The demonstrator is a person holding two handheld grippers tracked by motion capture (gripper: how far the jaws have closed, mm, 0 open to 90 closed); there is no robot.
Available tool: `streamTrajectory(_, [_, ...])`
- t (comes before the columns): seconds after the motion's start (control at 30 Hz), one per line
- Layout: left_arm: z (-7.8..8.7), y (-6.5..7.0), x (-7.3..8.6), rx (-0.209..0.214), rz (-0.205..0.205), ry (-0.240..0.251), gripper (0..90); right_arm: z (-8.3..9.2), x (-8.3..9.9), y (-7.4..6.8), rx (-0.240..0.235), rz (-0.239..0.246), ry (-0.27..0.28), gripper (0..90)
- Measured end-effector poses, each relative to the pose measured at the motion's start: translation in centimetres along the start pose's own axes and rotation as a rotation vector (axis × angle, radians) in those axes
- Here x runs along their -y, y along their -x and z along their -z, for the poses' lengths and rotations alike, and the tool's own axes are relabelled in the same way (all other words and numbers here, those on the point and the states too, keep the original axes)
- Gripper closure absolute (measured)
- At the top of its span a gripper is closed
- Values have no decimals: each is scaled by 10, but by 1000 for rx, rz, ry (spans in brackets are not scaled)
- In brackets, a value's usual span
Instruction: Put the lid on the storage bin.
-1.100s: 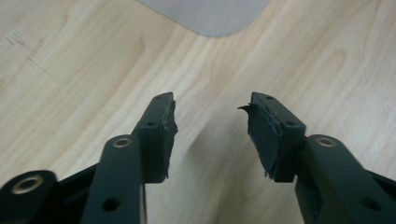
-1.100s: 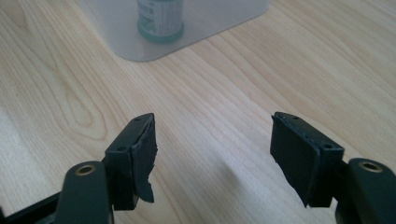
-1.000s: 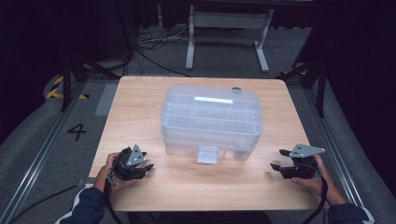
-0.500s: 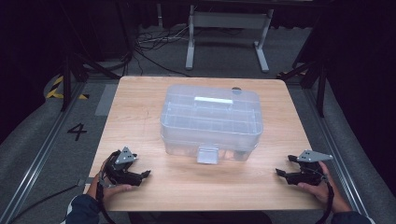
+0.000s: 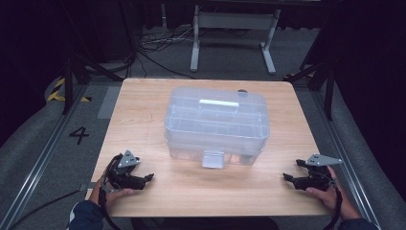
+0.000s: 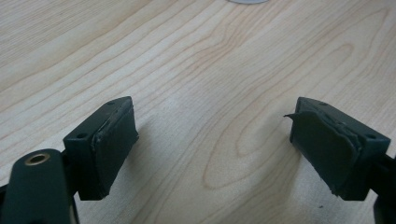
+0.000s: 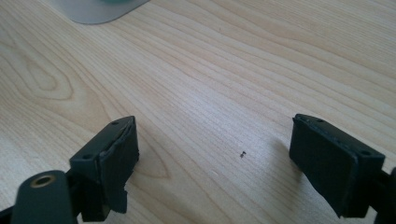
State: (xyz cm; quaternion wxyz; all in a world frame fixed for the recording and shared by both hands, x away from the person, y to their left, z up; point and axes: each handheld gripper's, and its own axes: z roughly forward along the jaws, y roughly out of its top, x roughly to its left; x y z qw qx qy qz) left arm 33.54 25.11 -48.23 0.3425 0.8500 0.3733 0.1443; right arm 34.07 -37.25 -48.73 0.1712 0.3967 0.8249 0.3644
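Storage box (image 5: 216,123), clear plastic, lidded, with a white handle strip on top and a front latch (image 5: 213,159); stands mid-surface, closed as far as can be told.

High view: left gripper (image 5: 143,179) at the near left corner, right gripper (image 5: 288,178) at the near right, both well apart from the box and resting low over the wooden surface (image 5: 143,120). Their fingers have just been opening and stand spread, nothing between them. Dark room; grey floor with a painted "4" (image 5: 79,135), metal stand legs (image 5: 230,38) and cables behind.

Left gripper view: fingers (image 6: 109,140) apart over bare woodgrain; pad lining on the far finger is frayed.

Right gripper view: fingers (image 7: 112,154) apart, empty; box corner (image 7: 95,9) at top edge.

Risk, judged: worn pads may slip on smooth plastic; a one-sided push could slide the light box toward the far edge.
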Motion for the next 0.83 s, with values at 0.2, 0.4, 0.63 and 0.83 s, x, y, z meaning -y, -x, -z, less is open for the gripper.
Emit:
streamTrajectory(0.2, [0,0,0,-9,10,0,150,0,0,0,3,-2,-1,162])
streamTrajectory(0.4, [0,0,0,-9,15,0,150,0,0,0,8,-7,0,162])
streamTrajectory(0.63, [0,0,0,-11,22,2,151,-1,-1,1,17,-13,2,162])
streamTrajectory(0.83, [0,0,0,-11,23,2,151,-1,-1,1,21,-17,2,162])
